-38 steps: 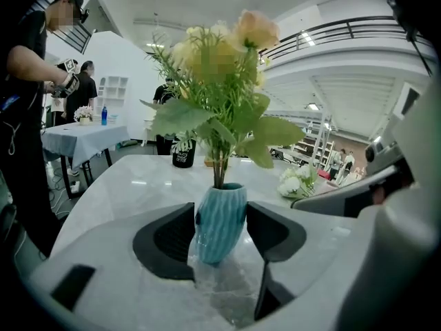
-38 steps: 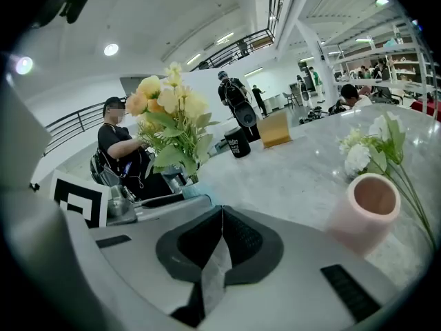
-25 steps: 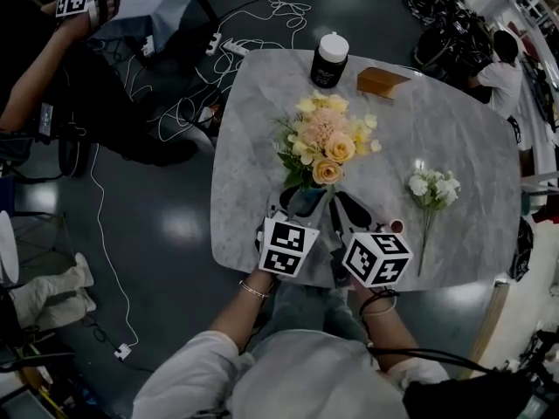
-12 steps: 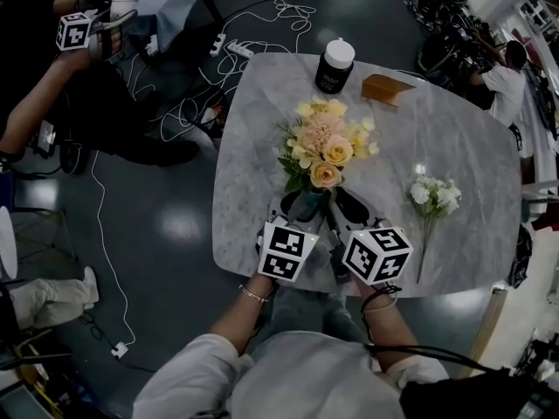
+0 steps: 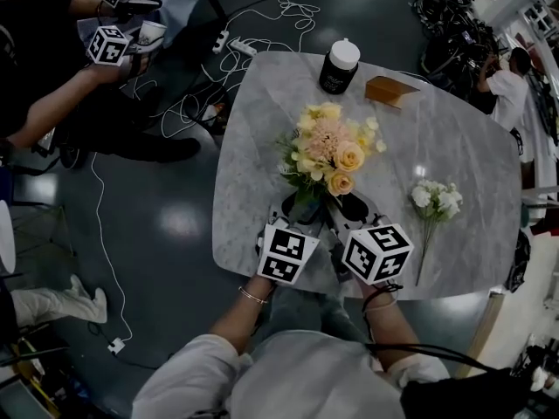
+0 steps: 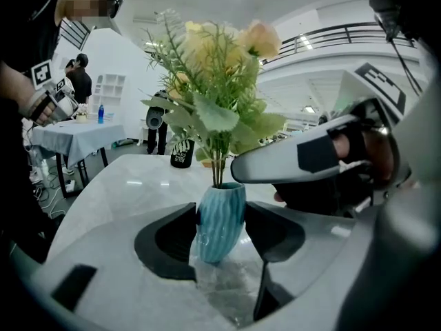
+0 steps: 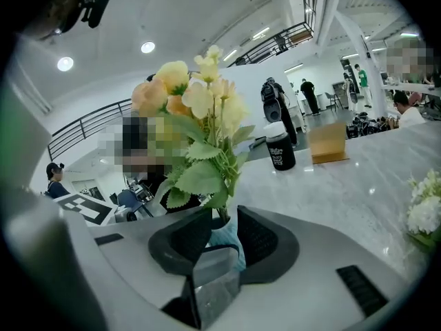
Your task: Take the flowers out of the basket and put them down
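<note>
A bouquet of peach and yellow flowers point(image 5: 330, 151) stands upright in a ribbed teal vase point(image 6: 220, 219) near the front edge of the marble table point(image 5: 454, 129). My left gripper point(image 6: 222, 229) is shut on the vase's body, with a pad against each side. My right gripper point(image 7: 224, 236) reaches in from the right at the vase's neck. Its jaws have just been opening and now stand apart, with the green stems point(image 7: 222, 212) between them untouched. In the head view both grippers, the left gripper point(image 5: 301, 204) and the right gripper point(image 5: 342, 206), sit side by side under the blooms.
A small bunch of white flowers point(image 5: 434, 195) lies on the table to the right. A black jar point(image 5: 339, 66) and a wooden box point(image 5: 389, 90) stand at the far edge. Another person holds grippers point(image 5: 109, 44) at the upper left. Cables cross the floor point(image 5: 183, 103).
My right gripper's jaws have opened off the flower stems and the gripper has shifted slightly. The left gripper has stayed on the vase. The other person's grippers have moved right.
</note>
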A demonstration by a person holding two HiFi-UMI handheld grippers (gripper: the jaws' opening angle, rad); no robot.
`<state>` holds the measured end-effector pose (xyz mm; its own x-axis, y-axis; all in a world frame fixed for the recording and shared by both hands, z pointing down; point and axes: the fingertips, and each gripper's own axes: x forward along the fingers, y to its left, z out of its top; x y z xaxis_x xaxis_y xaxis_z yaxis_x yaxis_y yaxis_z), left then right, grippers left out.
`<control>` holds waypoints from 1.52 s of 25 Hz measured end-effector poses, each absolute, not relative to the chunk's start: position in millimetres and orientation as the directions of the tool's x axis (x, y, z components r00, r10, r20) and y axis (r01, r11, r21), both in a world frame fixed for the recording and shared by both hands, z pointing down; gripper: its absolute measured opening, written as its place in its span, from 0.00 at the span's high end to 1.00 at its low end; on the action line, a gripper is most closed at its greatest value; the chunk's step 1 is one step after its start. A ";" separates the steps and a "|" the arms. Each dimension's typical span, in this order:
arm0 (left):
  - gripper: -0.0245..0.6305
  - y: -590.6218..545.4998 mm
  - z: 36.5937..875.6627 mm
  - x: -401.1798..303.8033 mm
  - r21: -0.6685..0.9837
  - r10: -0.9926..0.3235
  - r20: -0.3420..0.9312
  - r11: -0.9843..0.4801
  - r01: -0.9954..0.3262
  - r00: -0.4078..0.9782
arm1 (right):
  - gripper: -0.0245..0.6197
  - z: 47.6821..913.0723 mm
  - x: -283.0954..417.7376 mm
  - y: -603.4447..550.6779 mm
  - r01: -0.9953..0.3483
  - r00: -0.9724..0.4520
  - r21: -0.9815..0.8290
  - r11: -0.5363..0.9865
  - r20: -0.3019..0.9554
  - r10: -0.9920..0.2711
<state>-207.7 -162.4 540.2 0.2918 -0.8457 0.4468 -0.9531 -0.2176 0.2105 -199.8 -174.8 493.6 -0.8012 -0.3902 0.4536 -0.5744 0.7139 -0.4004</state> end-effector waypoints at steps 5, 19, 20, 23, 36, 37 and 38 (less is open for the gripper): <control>0.61 -160.4 541.4 -202.5 0.185 -0.841 0.451 -0.240 -0.953 0.299 | 0.82 494.5 -207.4 -175.7 -0.558 -0.807 -0.382 0.737 0.458 -0.374; 0.61 -159.9 541.7 -201.5 0.177 -0.842 0.445 -0.249 -0.952 0.303 | 0.84 498.6 -214.3 -182.4 -0.555 -0.811 -0.384 0.738 0.449 -0.376; 0.61 -159.7 541.8 -201.7 0.177 -0.843 0.445 -0.249 -0.952 0.304 | 0.85 498.2 -214.6 -182.3 -0.554 -0.810 -0.377 0.742 0.449 -0.377; 0.61 -158.8 541.7 -202.1 0.182 -0.843 0.443 -0.249 -0.951 0.305 | 0.87 496.3 -214.4 -181.9 -0.555 -0.809 -0.361 0.750 0.446 -0.383; 0.61 -158.3 544.5 -201.9 0.226 -0.846 0.442 -0.215 -0.950 0.297 | 0.89 475.9 -207.0 -191.6 -0.565 -0.816 -0.372 0.737 0.388 -0.429; 0.61 -158.0 544.5 -202.0 0.226 -0.847 0.443 -0.212 -0.951 0.294 | 0.89 473.5 -206.9 -192.0 -0.565 -0.816 -0.372 0.737 0.383 -0.433; 0.61 -157.8 544.3 -202.0 0.226 -0.847 0.444 -0.208 -0.952 0.291 | 0.89 471.0 -206.9 -192.5 -0.564 -0.817 -0.372 0.737 0.378 -0.435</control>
